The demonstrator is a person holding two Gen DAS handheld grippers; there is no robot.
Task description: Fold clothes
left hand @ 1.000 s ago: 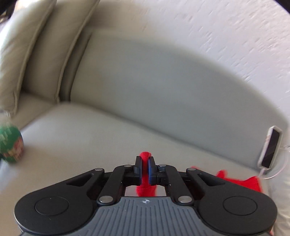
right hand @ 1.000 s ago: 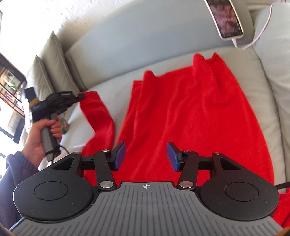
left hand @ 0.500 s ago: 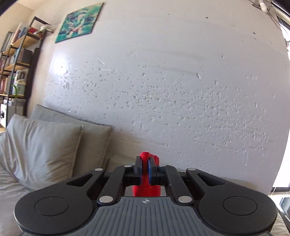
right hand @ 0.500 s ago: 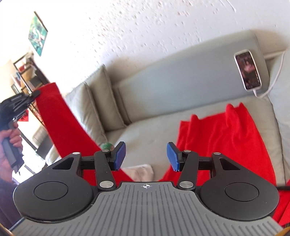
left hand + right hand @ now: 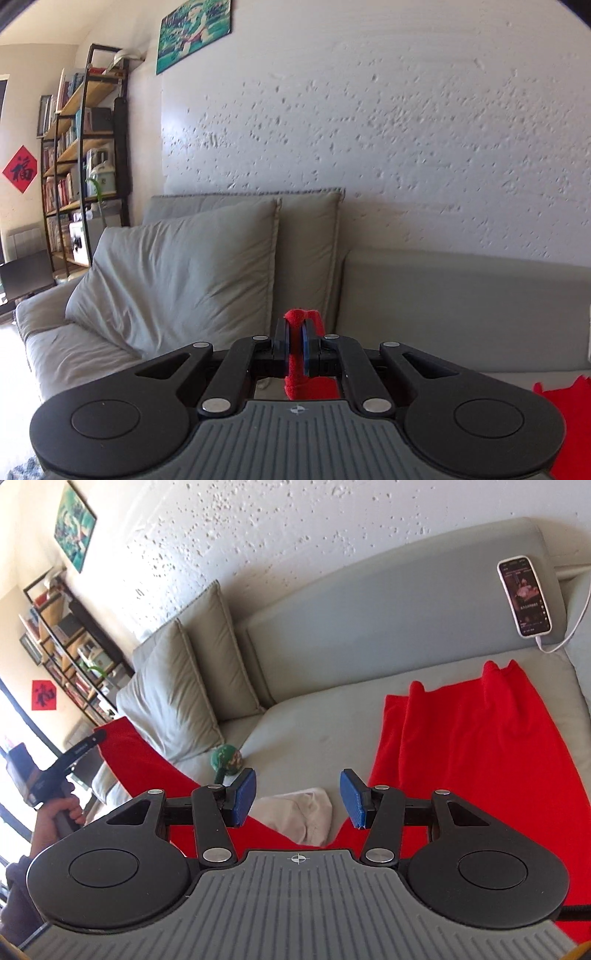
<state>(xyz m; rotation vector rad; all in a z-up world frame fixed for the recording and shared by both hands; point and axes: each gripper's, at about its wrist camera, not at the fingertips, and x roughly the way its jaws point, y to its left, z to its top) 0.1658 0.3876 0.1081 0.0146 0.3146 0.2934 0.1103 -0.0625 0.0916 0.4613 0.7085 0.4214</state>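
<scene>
On the grey sofa (image 5: 332,716), red fleece garment (image 5: 480,738) lies half-spread, soft, light, floppy. Left gripper (image 5: 294,347) pinches one edge, jaws just starting to ease apart. Right gripper (image 5: 297,797) gapes, empty; best take the opposite hem.

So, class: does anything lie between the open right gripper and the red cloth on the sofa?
Nothing blocks the right gripper; the red garment spreads right beside its fingers. A white cloth lies directly ahead between them, and a green toy beyond.
</scene>
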